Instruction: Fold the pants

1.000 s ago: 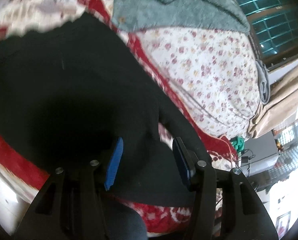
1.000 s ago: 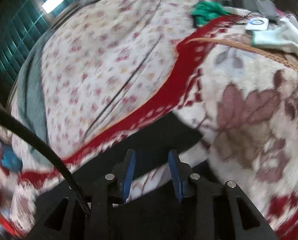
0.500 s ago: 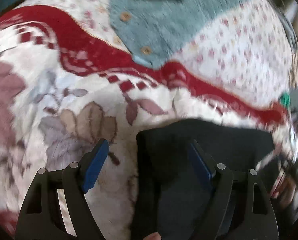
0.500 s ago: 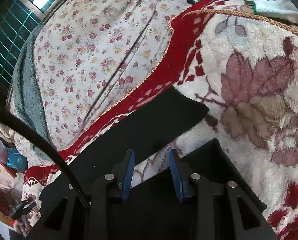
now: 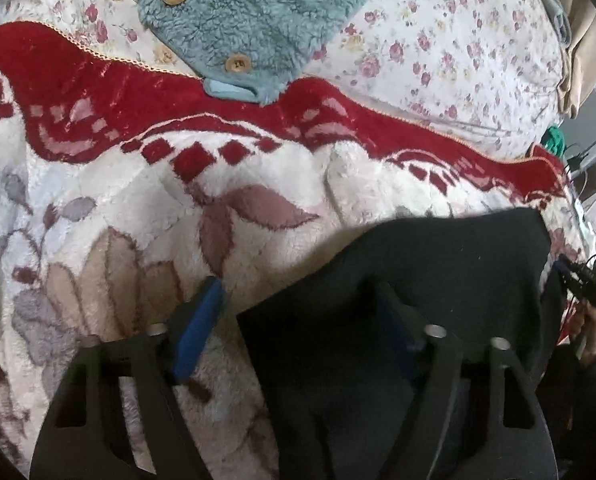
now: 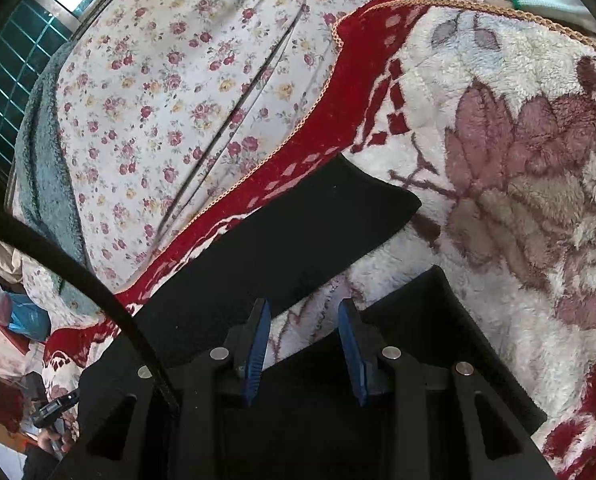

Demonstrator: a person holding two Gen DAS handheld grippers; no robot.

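Left wrist view: plush cream blanket (image 5: 109, 216) with mauve leaves and a wavy red border spread over the bed, filling the left and middle. Beyond the border, toward the bed's far edge, floral sheet (image 5: 450, 60), with a teal fleece garment (image 5: 265, 12) bearing two wooden buttons lying on it, its lower tip overlapping the red band. Left gripper (image 5: 298, 316) angled down over the blanket, fingers closing from a fairly wide gap. Left blue pad (image 5: 199, 332) over bare blanket, just beside the cloth's edge; right pad dark and hard to make out against the black pants (image 5: 450, 264). Corner of the pants between the fingers, no squeeze visible. At the far right edge, a hand (image 5: 586, 332) with the other gripper.

Right wrist view: teal fleece along the left, floral sheet (image 6: 185, 92) next, then the red border. Black pants (image 6: 281, 240) lying as a long band across the blanket (image 6: 518, 168) near its red border, with a second fold low in the frame beneath the tool. Right gripper (image 6: 304, 346) parted to a middling gap, blue pads (image 6: 257, 344) hovering over a strip of blanket between the two folds, nothing gripped.
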